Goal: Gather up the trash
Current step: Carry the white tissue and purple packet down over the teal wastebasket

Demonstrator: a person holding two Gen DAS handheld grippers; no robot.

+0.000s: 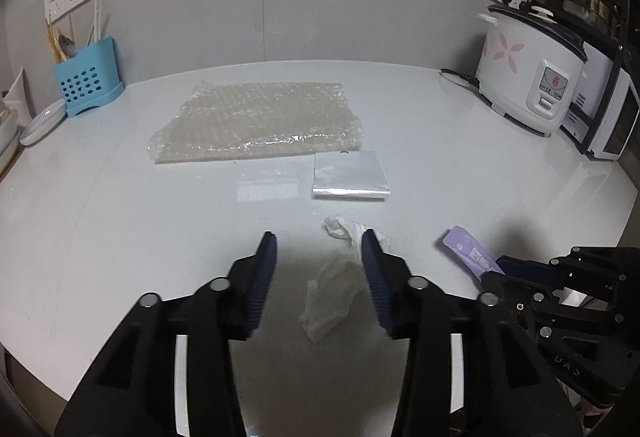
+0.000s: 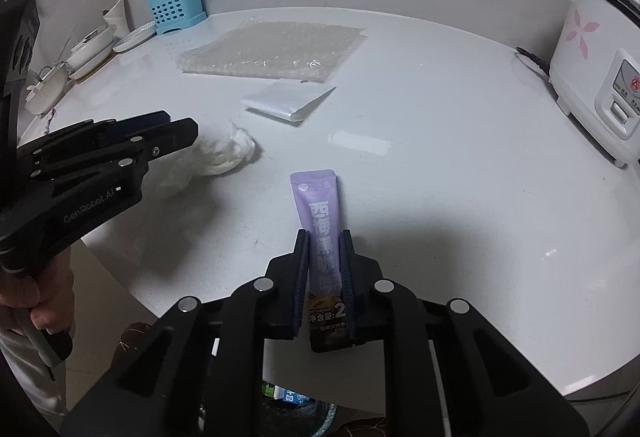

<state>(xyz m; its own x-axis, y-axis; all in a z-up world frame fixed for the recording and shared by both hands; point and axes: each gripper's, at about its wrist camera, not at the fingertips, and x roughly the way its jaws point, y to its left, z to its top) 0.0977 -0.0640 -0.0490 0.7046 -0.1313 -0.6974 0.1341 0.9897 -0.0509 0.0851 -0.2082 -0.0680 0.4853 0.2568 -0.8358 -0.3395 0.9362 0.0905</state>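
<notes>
**Now gripping the sachet, tissue lying loose**

Right now we are pinching the purple sachet in our right gripper, whose jaws are standing narrow with both dark pads pressing the packet's sides near its lower half. Its purple top end is pointing away from us over the white countertop, and its dark bottom end is sticking back past the counter edge.

Our left gripper is standing partly apart, its pads touching nothing we can be sure of. A crumpled white tissue is lying on the counter between and just beyond its fingertips; the right fingertip is overlapping the tissue's edge in the left wrist view, and we cannot tell whether it is touching. A thin, see-through scrap is lying between the two fingers, nearer us.

Farther back, a folded plastic bag is sitting flat, just in front of a sheet of bubble wrap. A blue utensil holder is standing at the back left against the wall, and a white rice cooker with pink flowers is standing at the back right.

In the right wrist view a hand is gripping the left gripper's handle, and a bin with some packaging inside is showing below the counter edge.
</notes>
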